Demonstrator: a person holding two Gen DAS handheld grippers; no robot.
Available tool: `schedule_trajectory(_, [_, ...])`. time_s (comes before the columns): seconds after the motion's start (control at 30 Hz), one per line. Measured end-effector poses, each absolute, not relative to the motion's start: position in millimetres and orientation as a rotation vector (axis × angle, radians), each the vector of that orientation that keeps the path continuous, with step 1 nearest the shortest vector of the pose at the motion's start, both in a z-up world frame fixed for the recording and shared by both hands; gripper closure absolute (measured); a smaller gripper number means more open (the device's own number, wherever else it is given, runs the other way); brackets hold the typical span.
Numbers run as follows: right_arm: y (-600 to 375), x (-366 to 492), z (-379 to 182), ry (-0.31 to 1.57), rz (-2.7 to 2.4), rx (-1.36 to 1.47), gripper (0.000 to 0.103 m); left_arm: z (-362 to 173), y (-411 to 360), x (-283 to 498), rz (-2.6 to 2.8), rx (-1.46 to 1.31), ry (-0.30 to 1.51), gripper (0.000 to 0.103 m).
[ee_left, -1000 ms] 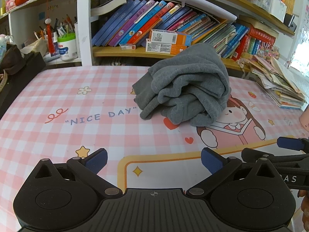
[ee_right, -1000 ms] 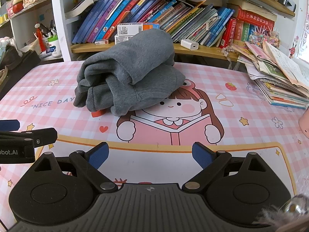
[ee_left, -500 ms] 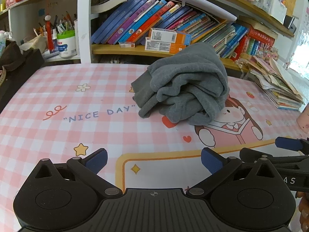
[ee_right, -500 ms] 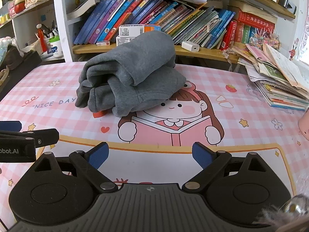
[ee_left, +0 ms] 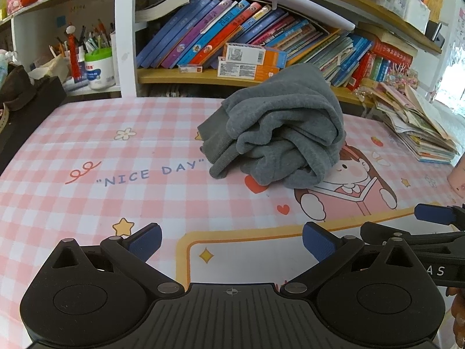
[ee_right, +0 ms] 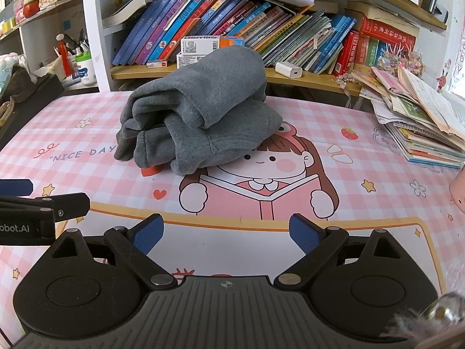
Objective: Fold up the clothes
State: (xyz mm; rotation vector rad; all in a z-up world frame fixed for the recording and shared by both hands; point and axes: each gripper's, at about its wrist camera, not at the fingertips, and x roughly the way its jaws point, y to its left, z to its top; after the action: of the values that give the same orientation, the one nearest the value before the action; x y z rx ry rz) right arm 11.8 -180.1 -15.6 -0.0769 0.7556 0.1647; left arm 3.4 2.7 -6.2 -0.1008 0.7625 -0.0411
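Observation:
A grey fleece garment [ee_left: 279, 133] lies bundled in a thick lump on the pink checked table cover [ee_left: 96, 145], toward the far middle. In the right wrist view the same grey garment [ee_right: 203, 116] sits left of centre, over the cartoon girl print. My left gripper [ee_left: 231, 241] stands open near the front edge, well short of the garment, nothing between its blue pads. My right gripper [ee_right: 225, 234] is open too and empty, also well back from the cloth. Each gripper shows at the edge of the other's view.
A bookshelf [ee_left: 261, 29] packed with leaning books runs along the back edge. A stack of magazines [ee_right: 421, 122] lies at the right. A pen cup [ee_left: 98, 67] and a dark bag [ee_left: 26, 99] stand at the left. A pink cup [ee_right: 459, 186] sits at the far right.
Both grippers have drawn back slightly from the garment and stayed open. The garment has not moved.

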Motion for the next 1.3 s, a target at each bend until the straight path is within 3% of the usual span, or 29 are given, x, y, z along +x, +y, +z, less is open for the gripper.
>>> schedule_trajectory(0.53, [-172,16,-16,0.772,0.185,-0.103,0.009,9,7,-1,-0.042,-0.119,0.66,0.0])
schedule_trajectory(0.93, [-165,20,-3,0.747,0.228,-0.147,0.01,8,10,-6,-0.005,-0.103,0.725,0.0])
schedule_trajectory(1.3, [-152,109,31,0.618,0.33,-0.246,0.012,3,15,-13,-0.01,-0.156,0.746,0.0])
